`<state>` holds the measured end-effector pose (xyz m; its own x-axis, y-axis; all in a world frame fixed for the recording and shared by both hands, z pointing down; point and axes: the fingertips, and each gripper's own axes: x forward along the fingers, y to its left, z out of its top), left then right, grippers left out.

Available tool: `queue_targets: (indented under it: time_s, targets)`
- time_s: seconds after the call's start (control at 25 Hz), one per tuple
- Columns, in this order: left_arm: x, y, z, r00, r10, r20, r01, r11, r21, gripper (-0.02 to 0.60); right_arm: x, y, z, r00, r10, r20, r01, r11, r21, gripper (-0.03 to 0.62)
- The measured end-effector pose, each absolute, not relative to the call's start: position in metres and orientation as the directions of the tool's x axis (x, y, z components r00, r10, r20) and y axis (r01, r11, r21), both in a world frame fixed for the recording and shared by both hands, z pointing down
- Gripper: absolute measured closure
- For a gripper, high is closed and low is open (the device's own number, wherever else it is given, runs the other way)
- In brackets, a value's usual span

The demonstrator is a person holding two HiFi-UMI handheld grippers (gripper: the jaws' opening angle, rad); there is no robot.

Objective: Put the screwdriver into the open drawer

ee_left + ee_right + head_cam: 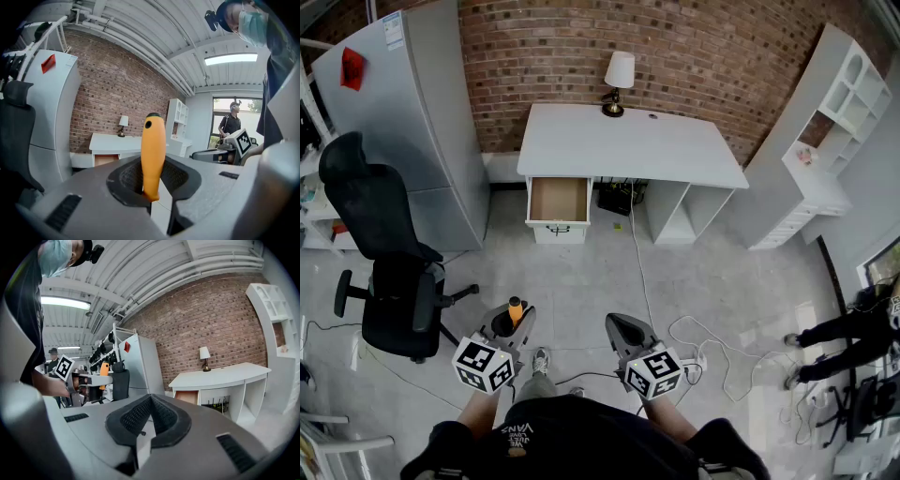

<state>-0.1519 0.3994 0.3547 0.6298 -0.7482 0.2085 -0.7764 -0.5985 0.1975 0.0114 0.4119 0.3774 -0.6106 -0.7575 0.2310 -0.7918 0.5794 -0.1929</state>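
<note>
The screwdriver has an orange handle that stands upright between the pads of my left gripper, which is shut on it; its shaft is hidden below the jaws. In the head view that left gripper is low and left of centre, with the orange handle poking up. My right gripper is beside it, shut and empty, its pads meeting in the right gripper view. The open drawer sticks out of the white desk several steps ahead, its wooden inside showing.
A black office chair stands at the left before a grey fridge. White cables trail over the floor at the right. A lamp is on the desk, a white shelf unit is at the right, and a person is near the right edge.
</note>
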Motion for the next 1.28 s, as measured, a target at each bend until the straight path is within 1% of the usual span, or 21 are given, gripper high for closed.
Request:
queue_targets:
  time_s: [0.36, 0.48, 0.88, 1.28]
  targets:
    - [-0.166, 0.362, 0.365, 0.646, -0.734, 0.208, -0.762, -0.606, 0.227, 0.506, 0.001, 0.369, 0.383, -0.577, -0.782, 0.236, -0.816, 0.54, -0.207, 0.599]
    - [-0.177, 0.345, 0.369, 0.651, -0.731, 0.206, -0.758, -0.608, 0.237, 0.506, -0.011, 0.352, 0.383, -0.577, -0.784, 0.227, -0.814, 0.533, -0.229, 0.599]
    - [-0.217, 0.277, 0.388, 0.674, -0.713, 0.196, -0.736, -0.625, 0.259, 0.506, -0.053, 0.285, 0.394, -0.534, -0.815, 0.225, -0.843, 0.493, -0.213, 0.599]
    - [-0.255, 0.213, 0.385, 0.718, -0.669, 0.194, -0.695, -0.67, 0.263, 0.506, -0.094, 0.228, 0.388, -0.475, -0.851, 0.225, -0.876, 0.435, -0.206, 0.599]
